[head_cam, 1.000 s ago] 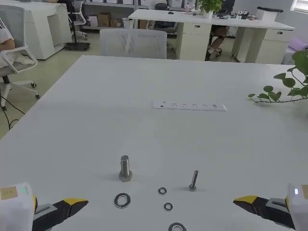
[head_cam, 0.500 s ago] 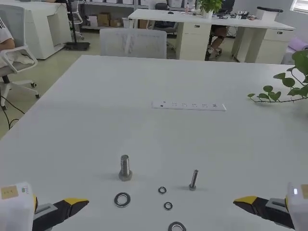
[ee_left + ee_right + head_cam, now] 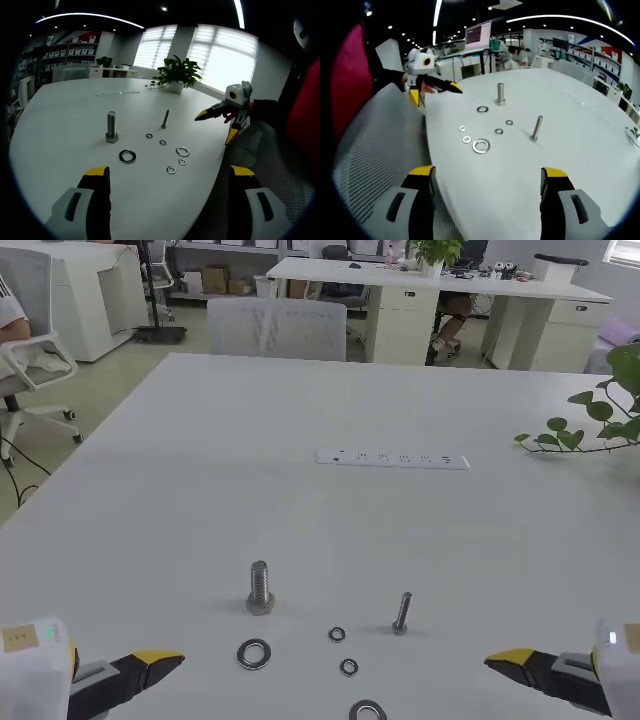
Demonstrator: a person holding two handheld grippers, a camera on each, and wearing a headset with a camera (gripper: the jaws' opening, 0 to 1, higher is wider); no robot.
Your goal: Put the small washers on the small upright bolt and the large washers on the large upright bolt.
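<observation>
A large upright bolt [image 3: 259,589] and a thinner small upright bolt [image 3: 402,612] stand near the front of the white table [image 3: 330,530]. Washers lie flat in front of them: a large washer [image 3: 253,653], two small washers [image 3: 337,634] [image 3: 348,667], and another large washer [image 3: 368,710] at the picture's lower edge. My left gripper [image 3: 169,171] is open and empty, off the table's near left edge, facing the large bolt [image 3: 111,127] and a large washer [image 3: 127,156]. My right gripper [image 3: 488,171] is open and empty at the near right, facing the small bolt [image 3: 537,128] and a large washer [image 3: 481,146].
A white power strip [image 3: 392,459] lies mid-table behind the bolts. Plant leaves [image 3: 600,410] reach in from the right edge. A grey chair back [image 3: 277,330] stands at the far side. A mesh seat [image 3: 375,165] sits below the near table edge.
</observation>
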